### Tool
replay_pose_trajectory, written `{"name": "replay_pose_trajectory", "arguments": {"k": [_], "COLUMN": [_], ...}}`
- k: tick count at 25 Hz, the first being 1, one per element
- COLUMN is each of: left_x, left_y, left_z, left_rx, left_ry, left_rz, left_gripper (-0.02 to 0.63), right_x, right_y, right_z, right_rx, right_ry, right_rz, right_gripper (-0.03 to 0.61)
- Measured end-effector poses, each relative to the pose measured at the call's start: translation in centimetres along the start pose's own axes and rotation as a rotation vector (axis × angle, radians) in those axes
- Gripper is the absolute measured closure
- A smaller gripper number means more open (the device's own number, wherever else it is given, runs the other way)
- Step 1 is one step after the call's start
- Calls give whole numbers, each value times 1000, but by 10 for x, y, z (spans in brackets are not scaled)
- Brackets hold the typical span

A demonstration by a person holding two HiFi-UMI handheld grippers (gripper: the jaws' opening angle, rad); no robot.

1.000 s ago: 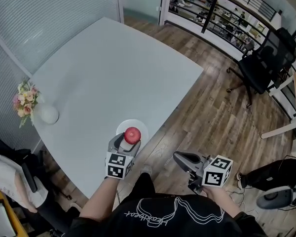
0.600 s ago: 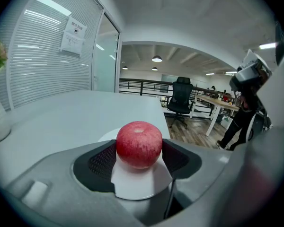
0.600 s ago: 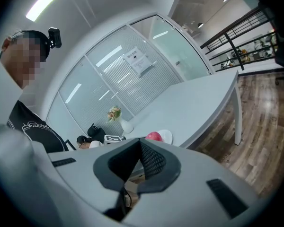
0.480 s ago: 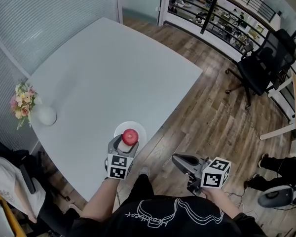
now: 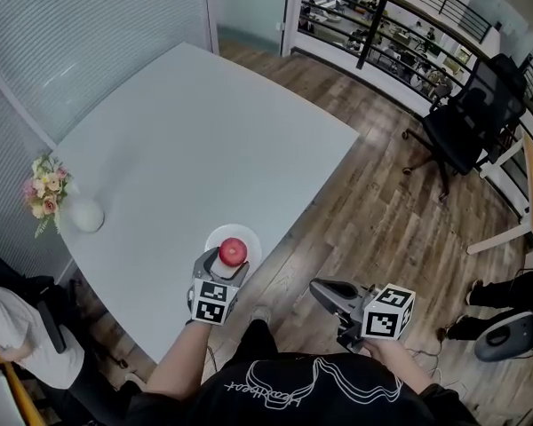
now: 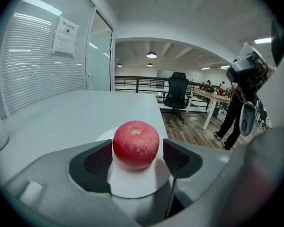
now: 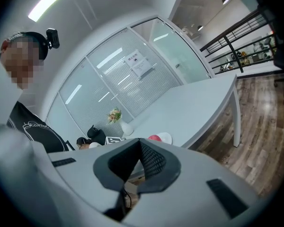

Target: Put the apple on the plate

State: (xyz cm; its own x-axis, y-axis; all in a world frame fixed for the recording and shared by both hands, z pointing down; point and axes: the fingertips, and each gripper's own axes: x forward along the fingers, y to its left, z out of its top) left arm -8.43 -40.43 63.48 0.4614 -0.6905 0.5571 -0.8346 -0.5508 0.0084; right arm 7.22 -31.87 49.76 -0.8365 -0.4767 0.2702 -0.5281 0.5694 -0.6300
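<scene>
Status: the apple [image 6: 136, 144] sits over the middle of the white plate [image 6: 132, 186], with a contact shadow under it, so I read it as down on the plate or a hair off it. The plate is on the table [image 5: 186, 140], right by the near edge and close to the near corner. The left gripper [image 5: 229, 263] has its jaws on either side of the apple, with the dark pads pressed to the skin. The left pad is clearly touching and the right pad shows a sliver of gap at most, so I call it clamped on the apple. The right gripper [image 5: 318, 288] is idle: jaws closed together with nothing between them, held off the table's edge over the wood floor, well apart from the plate. Placement looks essentially done. What's left: open the left jaws, back the gripper off toward the near edge without nudging the fruit, and check it stays put, since a round apple on a shallow plate could roll. Nothing else is near the plate. The flower vase [image 5: 84, 214] is well away at the left edge.
</scene>
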Motion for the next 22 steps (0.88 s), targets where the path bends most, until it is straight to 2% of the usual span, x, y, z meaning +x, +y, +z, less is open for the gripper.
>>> {"name": "replay_pose_trajectory", "arguments": {"k": [8, 15, 18, 22], "left_x": [-24, -81, -107, -139], "left_y": [-8, -16, -35, -72], "left_z": [23, 57, 68, 75], "left_rx": [-31, -71, -129, -242], "left_ry": [-42, -135, -188, -235], "left_rz": [4, 41, -1, -127], "left_gripper": [273, 275, 278, 293], "right_x": [-8, -17, -20, -25], "right_y": [12, 36, 47, 69], "right_z": [2, 0, -1, -5], "right_rx": [-43, -68, -80, -110], "right_ry": [-12, -56, -70, -84], "right_rz": [3, 68, 99, 148], "right_gripper": [571, 569, 569, 569]}}
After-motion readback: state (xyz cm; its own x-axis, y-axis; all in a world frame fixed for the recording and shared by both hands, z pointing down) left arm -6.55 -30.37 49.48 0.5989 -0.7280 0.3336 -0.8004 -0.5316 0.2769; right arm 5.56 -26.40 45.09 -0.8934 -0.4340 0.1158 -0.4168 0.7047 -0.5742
